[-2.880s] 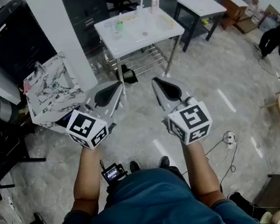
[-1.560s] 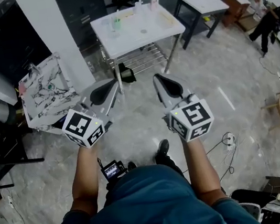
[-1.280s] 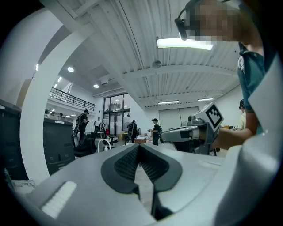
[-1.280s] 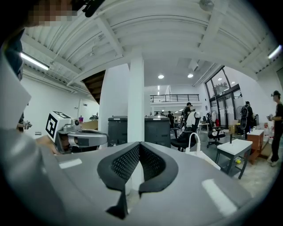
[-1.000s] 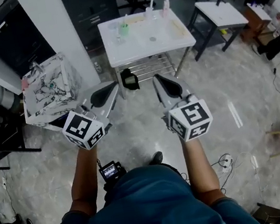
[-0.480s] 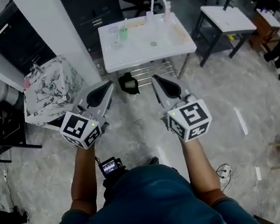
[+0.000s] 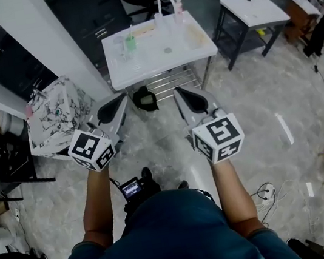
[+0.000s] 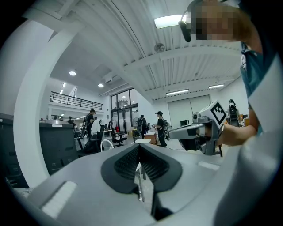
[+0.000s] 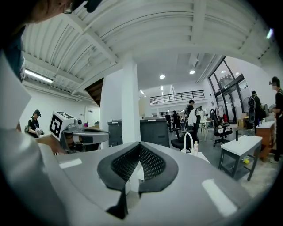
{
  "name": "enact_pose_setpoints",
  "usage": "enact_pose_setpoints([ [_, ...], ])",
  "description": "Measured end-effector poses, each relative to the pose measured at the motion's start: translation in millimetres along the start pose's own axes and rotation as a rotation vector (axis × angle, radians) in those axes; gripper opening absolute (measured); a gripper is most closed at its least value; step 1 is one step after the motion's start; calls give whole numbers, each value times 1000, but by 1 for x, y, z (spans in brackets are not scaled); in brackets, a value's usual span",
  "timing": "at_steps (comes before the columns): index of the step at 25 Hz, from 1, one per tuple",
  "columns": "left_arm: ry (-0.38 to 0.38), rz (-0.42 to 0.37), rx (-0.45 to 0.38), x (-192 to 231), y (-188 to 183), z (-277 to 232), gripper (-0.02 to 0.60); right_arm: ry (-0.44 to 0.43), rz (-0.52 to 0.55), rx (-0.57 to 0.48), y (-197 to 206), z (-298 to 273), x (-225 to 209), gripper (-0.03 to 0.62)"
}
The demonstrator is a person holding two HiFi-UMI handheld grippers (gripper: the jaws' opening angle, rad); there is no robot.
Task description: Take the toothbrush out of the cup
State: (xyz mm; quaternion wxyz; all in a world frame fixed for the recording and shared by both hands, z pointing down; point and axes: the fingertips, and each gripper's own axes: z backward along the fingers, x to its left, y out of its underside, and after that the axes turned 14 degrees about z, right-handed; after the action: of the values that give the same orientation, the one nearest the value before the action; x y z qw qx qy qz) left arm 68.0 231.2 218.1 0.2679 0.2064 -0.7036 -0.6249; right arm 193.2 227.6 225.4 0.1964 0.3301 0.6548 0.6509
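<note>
The person stands on the grey floor (image 7: 255, 98) facing a white table (image 7: 191, 44), with a gripper in each hand held out in front. The left gripper (image 7: 120, 101) has its jaws pressed together and nothing between them. Its own view shows the two ribbed pads meeting in a closed seam. The right gripper (image 7: 179, 93) is the same, with its jaws tight together and empty. The two sit side by side with a gap between them, tips pointing at the table, and both are short of its near edge.

The cup (image 7: 129, 42) is green and stands on the left part of the table top, towards the back, well apart from both grippers. The toothbrush (image 7: 131, 31) stands up out of it as a thin stick, too small to tell more.

A curved white tap (image 7: 162, 0) rises at the table's back edge, with a small bottle (image 7: 178, 6) just beside it. A black thing (image 7: 143, 98) lies on the floor under the front edge, between the two gripper tips as seen from above. A marbled bag (image 7: 54, 110) sits left of the left gripper, near a white pillar (image 7: 36, 36). A second white table (image 7: 252, 9) stands off to the right. Other people (image 8: 160, 128) stand far back in the hall.
</note>
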Motion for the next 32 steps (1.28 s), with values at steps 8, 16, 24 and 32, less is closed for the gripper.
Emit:
enact_pose_setpoints([
  [8, 77, 16, 3, 18, 3, -40, 0, 80, 1, 41, 12, -5, -25, 8],
  [16, 175, 33, -16, 62, -6, -96, 0, 178, 17, 87, 16, -42, -64, 6],
  [24, 242, 39, 13, 122, -12, -140, 0, 218, 3, 115, 19, -110, -89, 6],
  [32, 279, 49, 26, 177, -19, -172, 0, 257, -16, 139, 19, -168, -112, 6],
])
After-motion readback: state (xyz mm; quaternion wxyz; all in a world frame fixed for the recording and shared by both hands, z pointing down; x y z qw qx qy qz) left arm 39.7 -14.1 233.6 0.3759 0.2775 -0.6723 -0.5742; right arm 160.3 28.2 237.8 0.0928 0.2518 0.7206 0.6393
